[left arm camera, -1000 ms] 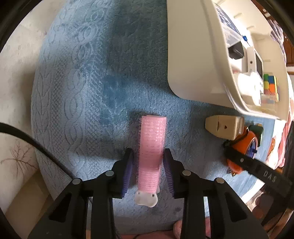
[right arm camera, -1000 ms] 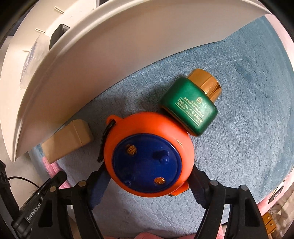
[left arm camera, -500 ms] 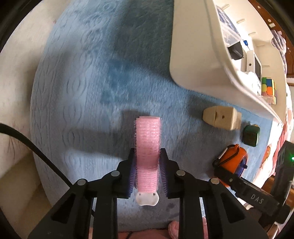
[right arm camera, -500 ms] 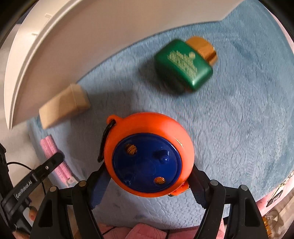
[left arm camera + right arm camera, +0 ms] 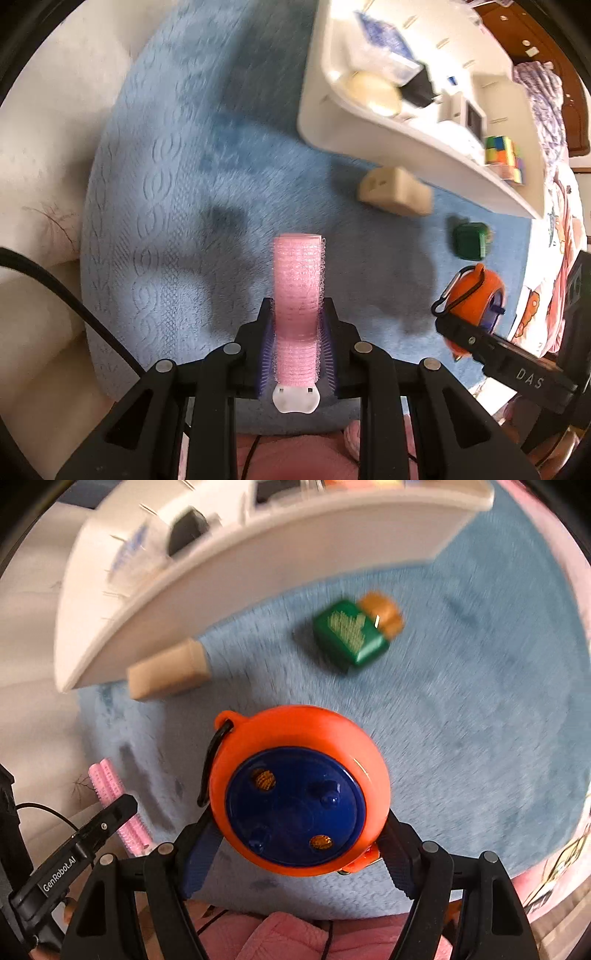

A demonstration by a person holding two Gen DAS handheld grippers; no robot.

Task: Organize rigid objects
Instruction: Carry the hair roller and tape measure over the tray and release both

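Observation:
My left gripper [image 5: 297,325] is shut on a pink hair roller [image 5: 298,284] with a white end clip, held above the blue mat [image 5: 166,206]. My right gripper [image 5: 295,834] is shut on a round orange case with a blue face [image 5: 295,797], also lifted off the mat. The same orange case [image 5: 476,291] shows at the right of the left wrist view, and the roller [image 5: 110,786] at the left of the right wrist view. A green bottle with a gold cap [image 5: 351,633] and a beige block [image 5: 168,674] lie on the mat.
A white tray [image 5: 369,133] stands beyond the mat, holding a colour cube [image 5: 502,155], a black item [image 5: 421,86], a cream round thing and a blue-printed packet. Pale floor lies left of the mat. Pink cloth shows at the bottom edge.
Both grippers have risen and drawn back from the mat with their objects. The left jaws closed onto the roller and lifted it. The bottle, block and tray now look farther away.

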